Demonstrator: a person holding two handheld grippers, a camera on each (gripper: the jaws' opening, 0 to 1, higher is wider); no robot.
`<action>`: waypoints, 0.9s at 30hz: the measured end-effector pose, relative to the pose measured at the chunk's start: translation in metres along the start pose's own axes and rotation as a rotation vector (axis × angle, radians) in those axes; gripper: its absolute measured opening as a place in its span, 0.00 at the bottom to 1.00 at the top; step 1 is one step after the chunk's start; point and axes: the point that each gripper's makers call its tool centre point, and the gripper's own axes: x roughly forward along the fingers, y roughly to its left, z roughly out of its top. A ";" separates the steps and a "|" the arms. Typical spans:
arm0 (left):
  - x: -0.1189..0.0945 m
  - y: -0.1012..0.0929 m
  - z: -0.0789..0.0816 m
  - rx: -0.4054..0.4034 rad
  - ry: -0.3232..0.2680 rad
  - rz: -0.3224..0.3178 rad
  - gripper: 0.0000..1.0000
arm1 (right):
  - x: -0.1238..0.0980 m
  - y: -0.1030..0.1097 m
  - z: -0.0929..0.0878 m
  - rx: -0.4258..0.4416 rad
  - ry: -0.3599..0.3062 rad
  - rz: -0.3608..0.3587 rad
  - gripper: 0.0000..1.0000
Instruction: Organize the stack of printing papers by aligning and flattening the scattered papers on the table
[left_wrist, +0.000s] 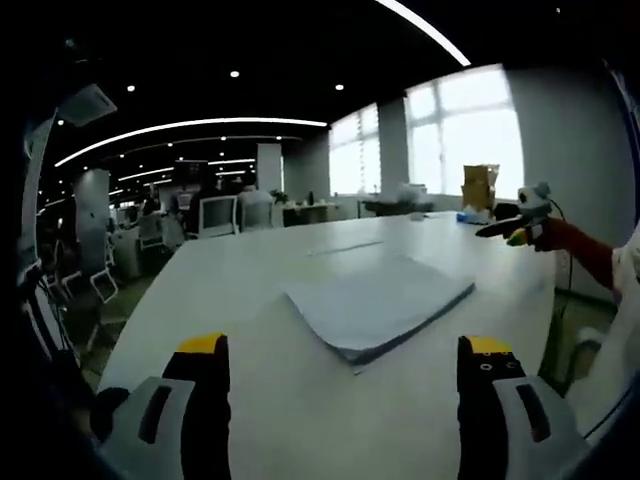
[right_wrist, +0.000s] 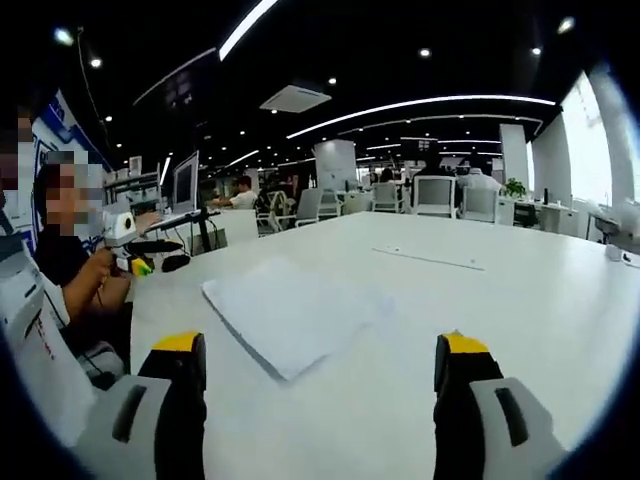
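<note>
An open-plan office — rows of desks with monitors (left_wrist: 216, 213), office chairs (right_wrist: 433, 196), strip ceiling lights (left_wrist: 190, 127).

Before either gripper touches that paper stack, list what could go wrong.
1. The paper stack looks slightly fanned along its near edge; pushing from one side may spread the sheets further rather than square them.
2. Both the left gripper and the right gripper are open and apart from the stack; a hard tip landing on the top sheets could crease them.
3. The white table looks smooth, so the whole stack may slide when nudged.
</note>
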 end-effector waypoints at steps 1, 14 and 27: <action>-0.003 0.001 0.000 -0.001 0.000 0.002 0.97 | -0.003 -0.001 -0.001 0.002 0.001 -0.007 0.90; -0.023 0.003 0.000 0.009 0.004 0.037 0.97 | -0.036 0.002 -0.003 0.006 -0.002 -0.041 0.90; -0.028 -0.003 -0.006 -0.004 0.017 0.036 0.97 | -0.045 0.010 -0.007 -0.002 0.031 -0.040 0.90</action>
